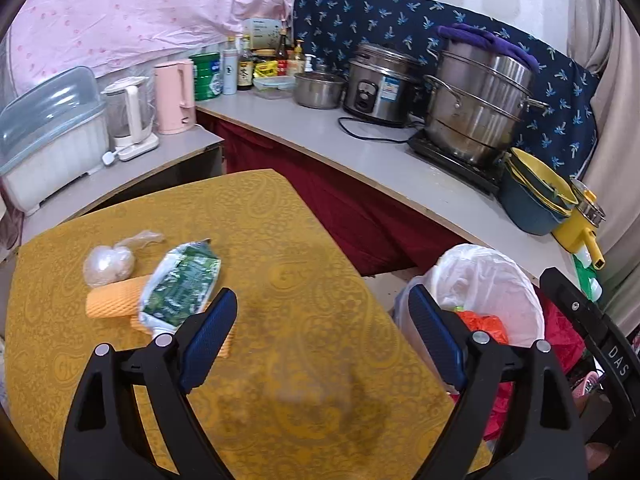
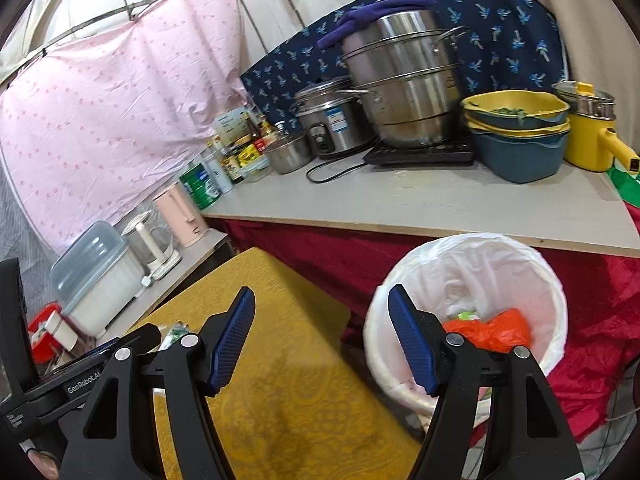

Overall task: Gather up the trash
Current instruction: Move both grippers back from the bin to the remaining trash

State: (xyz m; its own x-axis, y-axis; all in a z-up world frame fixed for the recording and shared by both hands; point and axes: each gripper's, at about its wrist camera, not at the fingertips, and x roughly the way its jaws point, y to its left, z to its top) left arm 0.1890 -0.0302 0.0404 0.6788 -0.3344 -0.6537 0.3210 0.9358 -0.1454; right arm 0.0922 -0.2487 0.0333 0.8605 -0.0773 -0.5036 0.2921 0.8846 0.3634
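On the yellow tablecloth [image 1: 280,240] lie a green-and-white food wrapper [image 1: 182,284], a clear crumpled plastic bag [image 1: 108,264] and an orange ribbed cloth [image 1: 114,302], all at the left. My left gripper [image 1: 322,318] hangs open over the table, just right of the wrapper, nothing between its blue pads. A white-lined trash bin [image 2: 472,276] stands off the table's right edge with orange plastic [image 2: 492,332] inside. My right gripper [image 2: 322,326] is open and empty over the table edge, beside the bin.
A grey counter [image 1: 380,160] runs behind, crowded with a steel steamer pot [image 1: 476,100], rice cooker [image 1: 380,84], bottles, a pink kettle [image 1: 174,96] and stacked yellow-blue basins [image 2: 516,136]. Red cloth [image 2: 320,260] hangs below it. A dish box [image 1: 48,140] sits left.
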